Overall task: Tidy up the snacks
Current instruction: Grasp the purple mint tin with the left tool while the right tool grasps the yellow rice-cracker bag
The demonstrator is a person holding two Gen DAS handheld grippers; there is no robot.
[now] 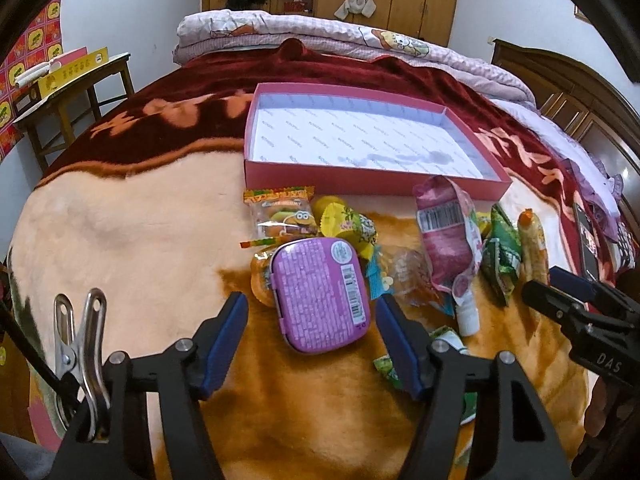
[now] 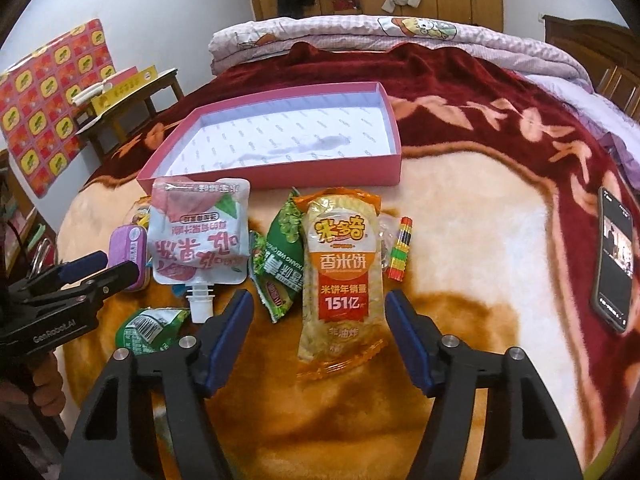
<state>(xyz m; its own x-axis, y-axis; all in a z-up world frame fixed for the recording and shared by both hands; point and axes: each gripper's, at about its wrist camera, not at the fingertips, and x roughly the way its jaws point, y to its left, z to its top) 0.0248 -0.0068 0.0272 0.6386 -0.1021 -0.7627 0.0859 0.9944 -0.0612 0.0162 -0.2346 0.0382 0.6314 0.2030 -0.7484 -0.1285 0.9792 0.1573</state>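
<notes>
Between the blue pads of the left gripper [image 1: 312,312] lies the purple tin [image 1: 320,294], flat on the blanket [image 1: 120,240], jaws half wide and not touching it. The right gripper [image 2: 320,320] likewise straddles the rice cracker bag [image 2: 340,272], its long axis pointing toward the pink box [image 2: 276,172]. That box is empty and just behind the snacks, so I judge the way forward is free.

A: The left black plastic claw [image 1: 312,320] has dark blue pads on its fingers [image 1: 228,332], with silver screws at the pivots.

B: The right black plastic claw [image 2: 320,320] matches it. Markings?

A: White lettering along both bodies (one reads "GenRobot.AI"). A silver metal spring clip [image 1: 82,344] is clamped to the left one.
</notes>
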